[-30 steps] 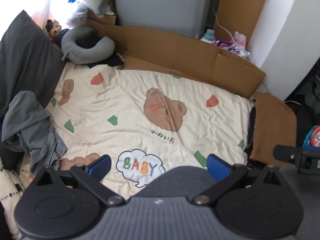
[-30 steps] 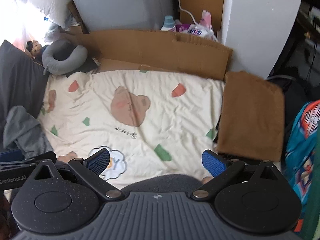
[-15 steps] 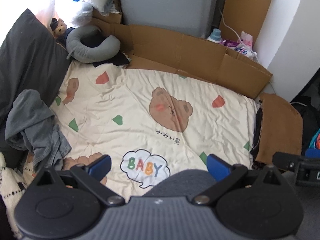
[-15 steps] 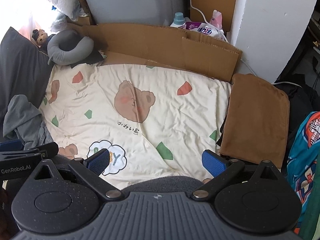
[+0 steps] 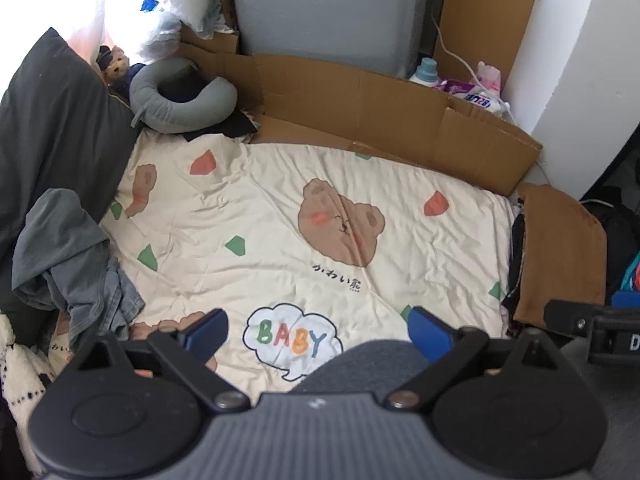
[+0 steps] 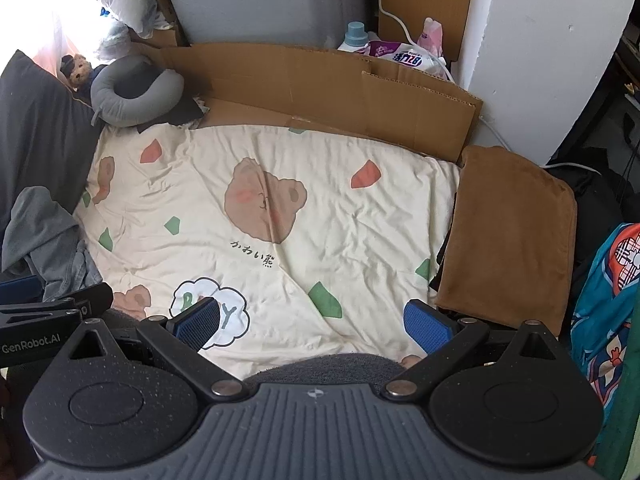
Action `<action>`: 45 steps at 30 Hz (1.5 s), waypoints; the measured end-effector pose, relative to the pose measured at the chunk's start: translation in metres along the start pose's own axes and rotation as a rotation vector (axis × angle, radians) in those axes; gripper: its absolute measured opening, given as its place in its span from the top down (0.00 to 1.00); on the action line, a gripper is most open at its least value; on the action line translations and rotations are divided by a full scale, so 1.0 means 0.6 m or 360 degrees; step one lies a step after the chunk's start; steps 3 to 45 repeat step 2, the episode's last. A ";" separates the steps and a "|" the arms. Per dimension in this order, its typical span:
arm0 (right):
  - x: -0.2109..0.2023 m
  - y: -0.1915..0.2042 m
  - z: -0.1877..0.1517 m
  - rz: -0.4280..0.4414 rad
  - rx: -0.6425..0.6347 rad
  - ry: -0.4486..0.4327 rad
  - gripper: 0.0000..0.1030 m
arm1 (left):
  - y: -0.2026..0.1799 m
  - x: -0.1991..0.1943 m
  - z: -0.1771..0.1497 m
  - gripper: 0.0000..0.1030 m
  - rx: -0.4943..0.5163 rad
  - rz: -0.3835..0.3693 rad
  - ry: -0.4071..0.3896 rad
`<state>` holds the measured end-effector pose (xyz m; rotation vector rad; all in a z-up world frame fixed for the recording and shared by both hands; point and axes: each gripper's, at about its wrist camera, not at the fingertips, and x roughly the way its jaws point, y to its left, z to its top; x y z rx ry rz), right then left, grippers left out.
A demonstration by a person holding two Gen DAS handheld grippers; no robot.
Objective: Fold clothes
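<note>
A crumpled grey garment (image 5: 68, 256) lies at the left edge of the cream bear-print bedspread (image 5: 280, 220); it also shows in the right wrist view (image 6: 44, 236). A folded brown cloth (image 6: 512, 232) lies at the bed's right edge, also seen in the left wrist view (image 5: 564, 252). My left gripper (image 5: 318, 330) is open and empty, above the near part of the bedspread. My right gripper (image 6: 316, 322) is open and empty, above the near edge, right of the left one.
Cardboard sheets (image 6: 320, 88) line the far side of the bed. A grey neck pillow (image 5: 180, 96) and a small doll (image 5: 114, 64) lie at the far left, by a dark pillow (image 5: 52, 128). Detergent bottles (image 6: 394, 50) stand behind. A colourful bag (image 6: 612, 280) hangs at the right.
Both grippers have pulled back and risen, so more of the bed is in view. Both stay open and empty. Nothing on the bed has moved.
</note>
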<state>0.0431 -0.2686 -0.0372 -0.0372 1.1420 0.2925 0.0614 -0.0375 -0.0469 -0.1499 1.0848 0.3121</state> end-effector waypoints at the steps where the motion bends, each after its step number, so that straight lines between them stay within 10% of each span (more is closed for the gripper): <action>1: 0.000 0.000 0.000 -0.0006 -0.0001 -0.0004 0.01 | 0.000 0.000 0.000 0.05 0.0000 0.0000 0.0000; 45: 0.000 0.000 0.000 -0.0011 0.0000 -0.0007 0.01 | 0.000 0.000 0.000 0.05 0.0000 0.0002 -0.0001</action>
